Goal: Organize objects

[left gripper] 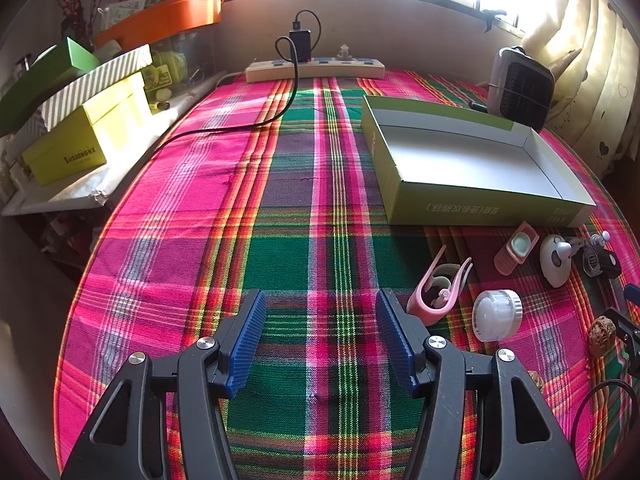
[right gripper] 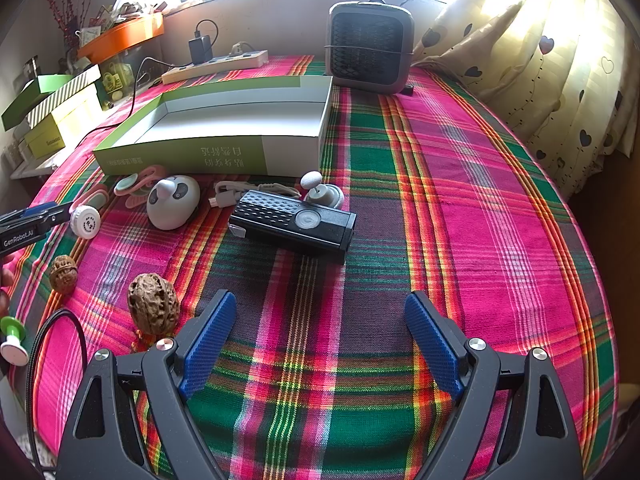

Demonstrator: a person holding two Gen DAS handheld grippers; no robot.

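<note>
An open green cardboard box (left gripper: 472,200) (right gripper: 180,156) with a white inside lies empty on the plaid cloth. In front of it lie small objects: a pink clip (left gripper: 436,292), a white round cap (left gripper: 496,314) (right gripper: 85,222), a pink compact (left gripper: 516,248), a white panda-faced gadget (left gripper: 554,260) (right gripper: 172,202), a black rectangular device (right gripper: 294,224), a white cable (right gripper: 240,192), and two walnuts (right gripper: 152,304) (right gripper: 63,274). My left gripper (left gripper: 322,340) hovers open over bare cloth, left of the clip. Open too, my right gripper (right gripper: 320,344) sits below the black device, nothing between its fingers.
A small grey heater (right gripper: 370,48) stands at the back, beside a power strip (left gripper: 316,68) with a black charger and cable. Stacked boxes (left gripper: 80,136) and an orange tray (left gripper: 160,20) fill the shelf at left. A heart-print curtain (right gripper: 540,80) hangs at right.
</note>
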